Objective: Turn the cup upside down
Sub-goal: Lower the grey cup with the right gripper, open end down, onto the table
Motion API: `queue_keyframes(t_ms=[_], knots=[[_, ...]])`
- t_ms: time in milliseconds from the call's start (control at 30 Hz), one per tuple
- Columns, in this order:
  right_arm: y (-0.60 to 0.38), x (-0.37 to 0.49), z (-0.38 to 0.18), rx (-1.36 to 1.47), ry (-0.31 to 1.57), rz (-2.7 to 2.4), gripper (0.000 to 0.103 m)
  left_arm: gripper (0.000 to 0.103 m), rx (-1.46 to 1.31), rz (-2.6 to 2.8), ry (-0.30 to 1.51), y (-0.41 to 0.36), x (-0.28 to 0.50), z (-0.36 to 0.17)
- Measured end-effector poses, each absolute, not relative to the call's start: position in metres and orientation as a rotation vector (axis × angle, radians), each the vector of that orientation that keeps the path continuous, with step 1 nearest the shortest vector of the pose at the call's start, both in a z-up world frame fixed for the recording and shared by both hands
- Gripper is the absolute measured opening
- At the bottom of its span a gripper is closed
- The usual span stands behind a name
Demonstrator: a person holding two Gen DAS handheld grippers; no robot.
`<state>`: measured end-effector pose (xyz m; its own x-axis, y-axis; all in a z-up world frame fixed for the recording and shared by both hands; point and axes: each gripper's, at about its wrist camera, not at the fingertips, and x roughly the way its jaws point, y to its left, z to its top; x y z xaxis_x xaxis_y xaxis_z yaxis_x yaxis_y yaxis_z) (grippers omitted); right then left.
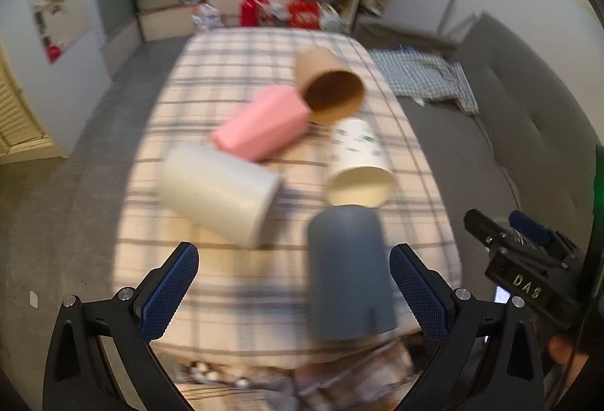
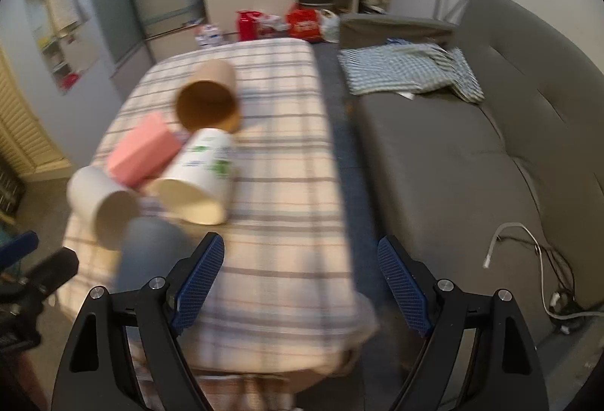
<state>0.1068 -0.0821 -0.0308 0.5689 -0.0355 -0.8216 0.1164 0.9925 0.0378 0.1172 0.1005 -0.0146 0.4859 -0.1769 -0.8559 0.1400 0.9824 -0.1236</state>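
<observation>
Several cups lie on a plaid-clothed table (image 1: 234,78). A grey-blue cup (image 1: 349,271) stands upside down near the front edge, just inside my left gripper's right finger. A white cup (image 1: 215,192), a pink cup (image 1: 260,124), a brown paper cup (image 1: 328,86) and a printed paper cup (image 1: 358,161) lie on their sides. My left gripper (image 1: 294,292) is open and holds nothing. My right gripper (image 2: 302,282) is open and empty above the table's front right part; the grey-blue cup (image 2: 147,252) shows blurred at its left. The right gripper also shows in the left wrist view (image 1: 506,233).
A grey sofa (image 2: 472,146) with a checked cloth (image 2: 404,67) stands right of the table, across a narrow gap. Cables (image 2: 543,267) lie on the sofa's near end. Cabinets, shelves and red bags (image 2: 302,22) are at the back. Louvred doors (image 1: 19,116) are at the left.
</observation>
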Motion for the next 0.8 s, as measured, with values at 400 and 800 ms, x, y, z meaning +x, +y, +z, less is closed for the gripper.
queue_keyframes(t_ms=[400,800], knots=[[-0.105,0.134,-0.063,0.143,1.029,-0.074,0.084,0.082,-0.006,-0.241,1.295,0.048,0.173,-0.069],[-0.096,0.142,-0.064,0.132,1.029,-0.055,0.084,0.073,-0.008,-0.284,1.27,0.052,0.172,-0.051]])
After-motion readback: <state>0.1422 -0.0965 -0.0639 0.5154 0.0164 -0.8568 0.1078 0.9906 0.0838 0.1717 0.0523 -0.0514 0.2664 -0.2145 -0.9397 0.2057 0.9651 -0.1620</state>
